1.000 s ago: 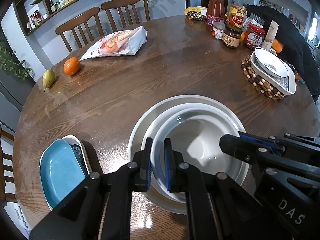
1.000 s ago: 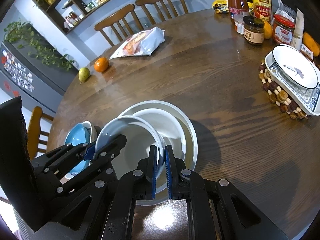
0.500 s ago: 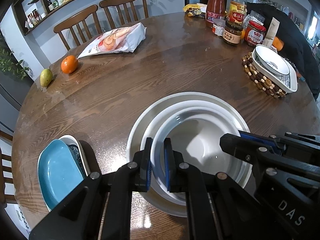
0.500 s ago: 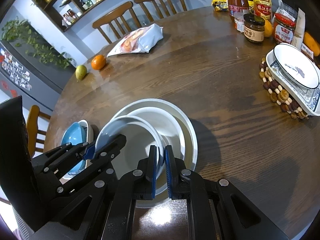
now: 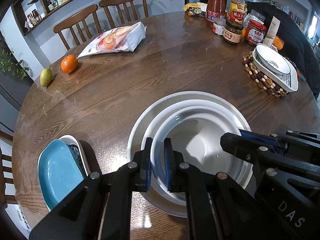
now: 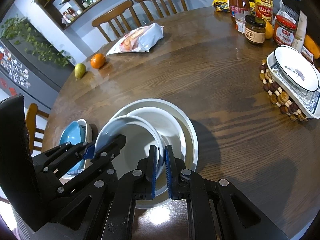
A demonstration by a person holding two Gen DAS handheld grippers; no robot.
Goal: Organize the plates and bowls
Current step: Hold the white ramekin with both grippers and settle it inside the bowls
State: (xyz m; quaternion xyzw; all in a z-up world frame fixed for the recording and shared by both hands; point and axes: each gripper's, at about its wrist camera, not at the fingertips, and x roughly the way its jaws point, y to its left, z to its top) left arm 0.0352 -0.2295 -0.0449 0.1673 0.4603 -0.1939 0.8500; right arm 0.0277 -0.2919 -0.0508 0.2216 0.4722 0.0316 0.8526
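A white bowl [image 5: 202, 140] sits in a stack of two larger white dishes [image 5: 140, 128] on the round wooden table. My left gripper [image 5: 158, 160] is shut on the bowl's left rim. My right gripper [image 6: 159, 160] is shut on the bowl's right rim [image 6: 158, 140]; the bowl [image 6: 132, 138] tilts slightly over the stack [image 6: 184, 124]. A blue dish [image 5: 56, 170] lies in a patterned white dish at the near left, also in the right wrist view [image 6: 70, 134]. A round plate on a rectangular patterned dish [image 5: 274, 66] rests on a beaded trivet at the right.
Jars and sauce bottles [image 5: 232, 30] crowd the far right edge. A snack bag [image 5: 116, 39], an orange [image 5: 69, 64] and a pear [image 5: 45, 77] lie at the far left. Two wooden chairs [image 5: 100, 18] stand behind the table.
Both grippers and the held bowl have come slightly nearer the stack; the bowl sits lower in the larger dishes. Both grips are unchanged.
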